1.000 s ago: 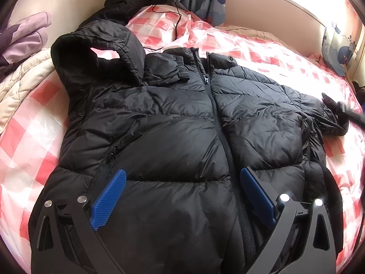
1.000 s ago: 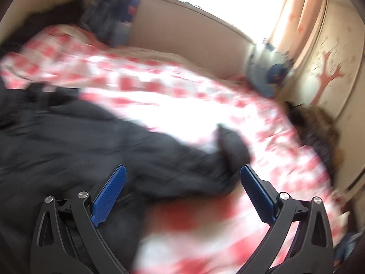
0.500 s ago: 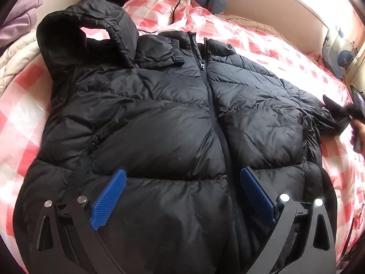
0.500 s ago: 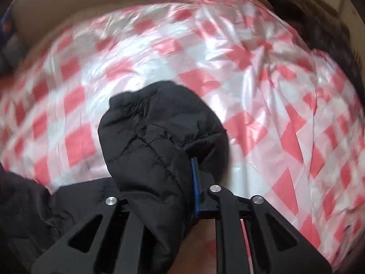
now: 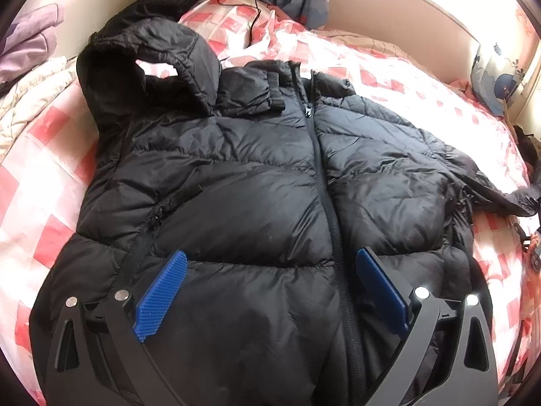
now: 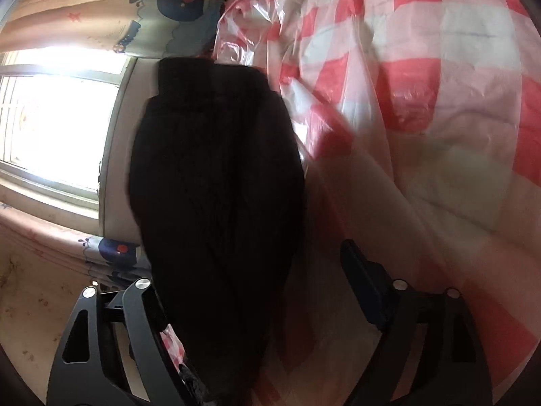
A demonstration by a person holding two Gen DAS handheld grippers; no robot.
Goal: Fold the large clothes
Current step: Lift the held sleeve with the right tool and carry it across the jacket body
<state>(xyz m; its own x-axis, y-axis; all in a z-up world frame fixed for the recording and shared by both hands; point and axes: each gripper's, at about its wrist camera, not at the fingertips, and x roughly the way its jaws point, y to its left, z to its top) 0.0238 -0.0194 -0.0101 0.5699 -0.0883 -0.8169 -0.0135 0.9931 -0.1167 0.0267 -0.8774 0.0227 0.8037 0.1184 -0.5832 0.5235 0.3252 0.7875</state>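
Since half a second ago the right claw has rolled and its fingers have parted: the sleeve that was pinched between them now lies loose in the gap, against the 9 o'clock finger, with the 3 o'clock finger standing apart from it, so no firm hold is judged to remain. The left claw stands wide open, holding nothing, above the lower front of the black puffer jacket. The jacket lies face up on the bed, zipped, with the hood at 11 o'clock and the hem nearest the left claw. The sleeve runs along the right claw's fingers toward 12 o'clock; the right claw is nearer to it. The jacket is glossy, quilted and bulky; expect springy folds.
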